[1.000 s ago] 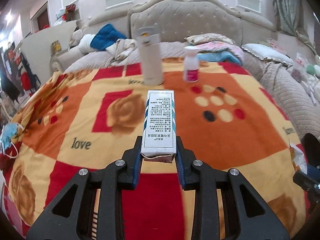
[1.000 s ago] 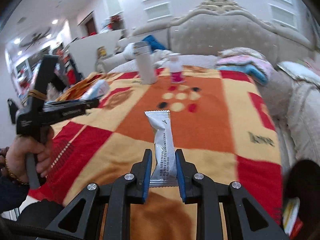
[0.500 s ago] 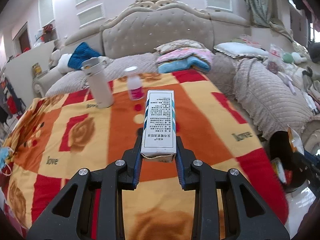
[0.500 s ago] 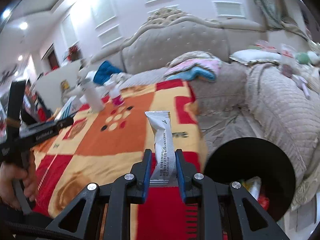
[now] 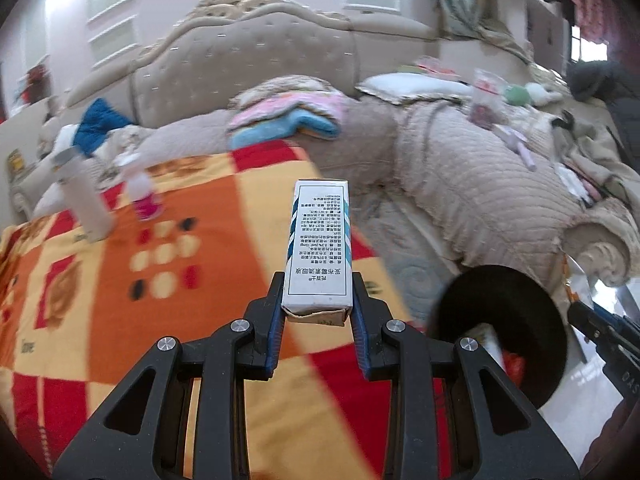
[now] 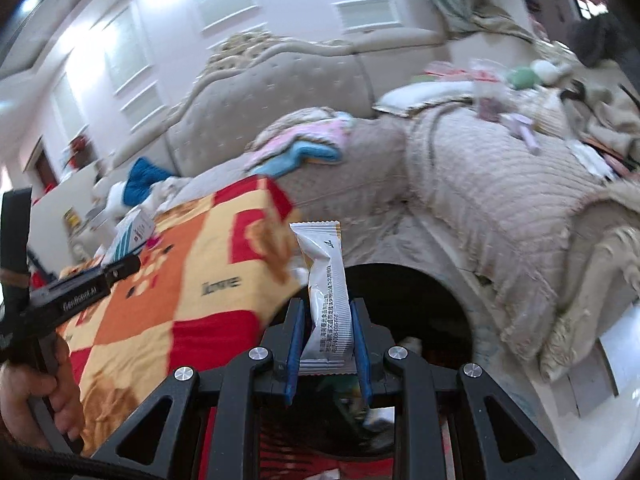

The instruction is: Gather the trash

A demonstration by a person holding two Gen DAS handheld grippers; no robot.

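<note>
Two pieces of trash are in hand, one per gripper. The left gripper [image 5: 317, 312] is clamped on one small white carton [image 5: 318, 248] printed with dark text, held at its lower end so it juts forward past the fingertips. The right gripper [image 6: 326, 338] pinches one silver snack wrapper [image 6: 326, 292], sealed top edge up, jaws drawn narrow around it.

Both tools tilt downward. The left one points across the right edge of the patterned blanket [image 5: 180, 272]; the right one points just past that edge, straight over one black bin [image 6: 416, 308] — its round mouth lies directly behind the wrapper. In the left wrist view the bin [image 5: 508, 312] sits lower right, beside the blanket's corner, with scraps visible inside.

In the right wrist view a hand [image 6: 38, 404] grips the left tool's handle at the far left.

On the blanket's far left stand one pale tumbler [image 5: 82, 200] and one small pink-based bottle [image 5: 140, 192], near each other, well apart from the carton. Beyond lie a stack of folded cloths [image 5: 288, 120] and a quilted beige cover [image 5: 480, 200] — the latter flanks the bin.
</note>
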